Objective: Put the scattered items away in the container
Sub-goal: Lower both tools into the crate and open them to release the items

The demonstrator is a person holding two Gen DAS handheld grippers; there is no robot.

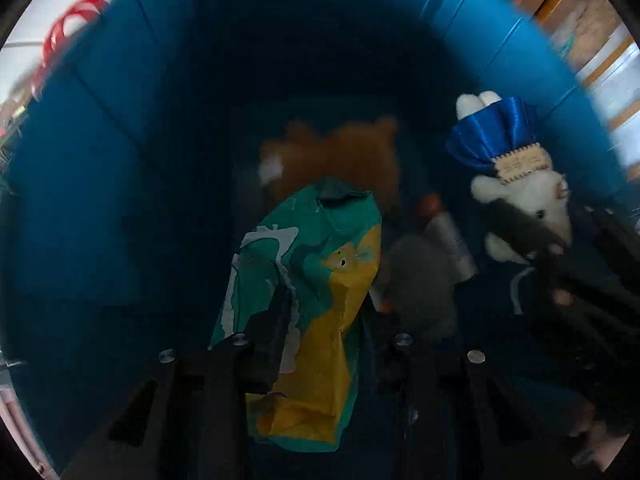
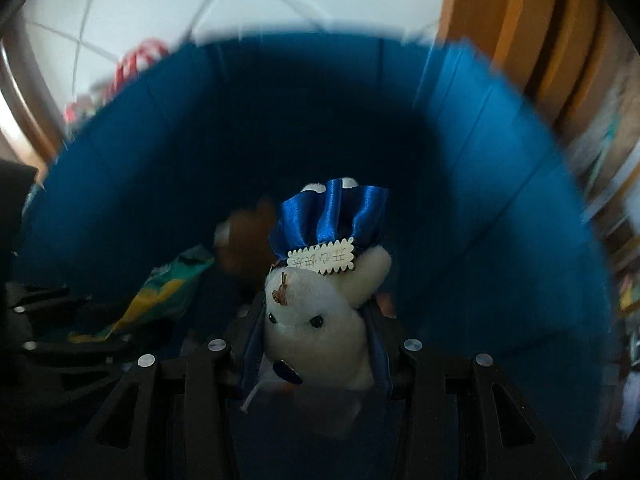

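right tool (image 2: 316, 320) grips white plush (image 2: 316, 320), blue satin skirt | left tool (image 1: 320, 304) grips green-yellow packet (image 1: 316, 280)

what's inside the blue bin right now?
Inside the blue bin: a brown plush, a grey bottle, and the held snack bag and white plush. The bin floor beneath is too dark to see.

The left gripper (image 1: 320, 320) pinches a snack bag (image 1: 316, 300) while the right gripper (image 2: 318, 320) clamps a plush toy (image 2: 320, 320).
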